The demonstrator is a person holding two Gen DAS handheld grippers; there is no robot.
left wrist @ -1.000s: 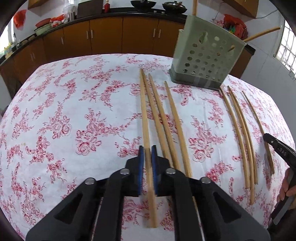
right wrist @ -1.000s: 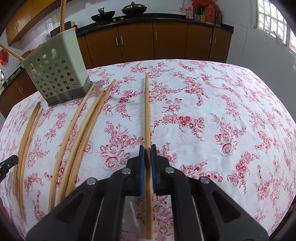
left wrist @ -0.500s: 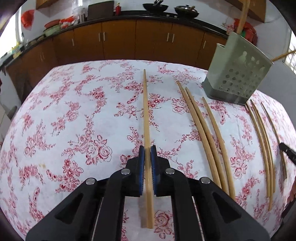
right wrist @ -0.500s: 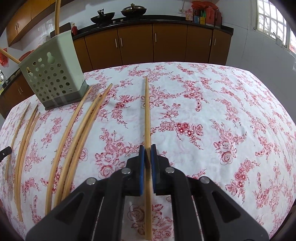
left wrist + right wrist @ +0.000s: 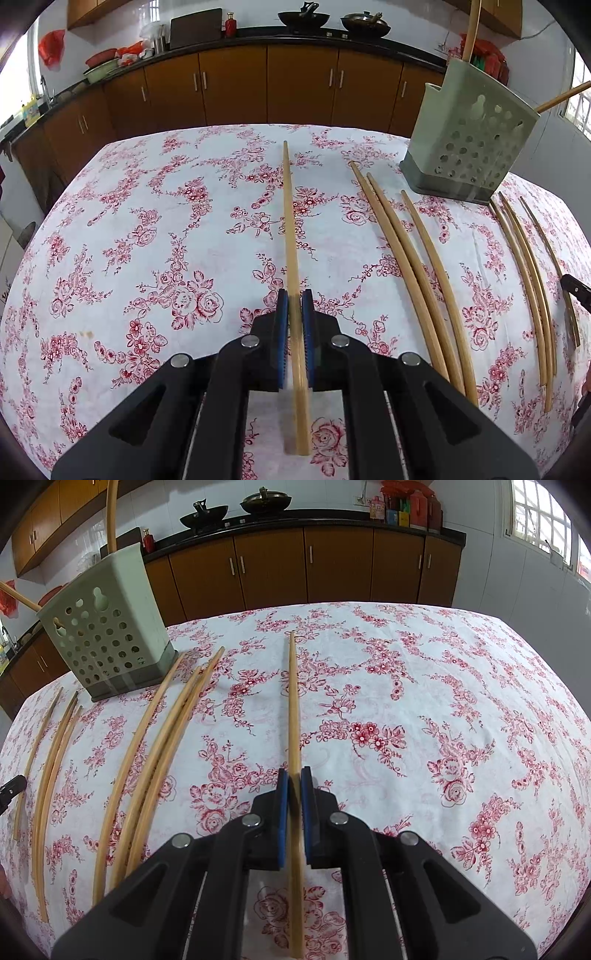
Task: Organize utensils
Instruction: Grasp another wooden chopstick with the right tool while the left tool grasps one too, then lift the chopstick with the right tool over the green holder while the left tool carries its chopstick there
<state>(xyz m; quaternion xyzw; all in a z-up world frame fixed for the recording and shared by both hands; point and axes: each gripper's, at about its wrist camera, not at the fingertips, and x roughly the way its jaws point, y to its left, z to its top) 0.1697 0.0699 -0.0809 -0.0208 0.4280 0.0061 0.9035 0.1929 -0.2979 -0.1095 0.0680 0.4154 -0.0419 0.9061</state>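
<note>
left gripper (image 5: 294,306) clamps chopstick (image 5: 290,229) | right gripper (image 5: 294,784) likewise | table edge (image 5: 546,646) seemingly far

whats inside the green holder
Two chopsticks stick out of the holder: one upright, one leaning out sideways. Its walls hide most of their lower ends and whatever else is inside.

White tablecloth (image 5: 166,229) red floral; tan chopsticks (image 5: 413,258); grey-green holder (image 5: 469,147)

Black fingers (image 5: 321,332), blue pads (image 5: 282,332)
</note>
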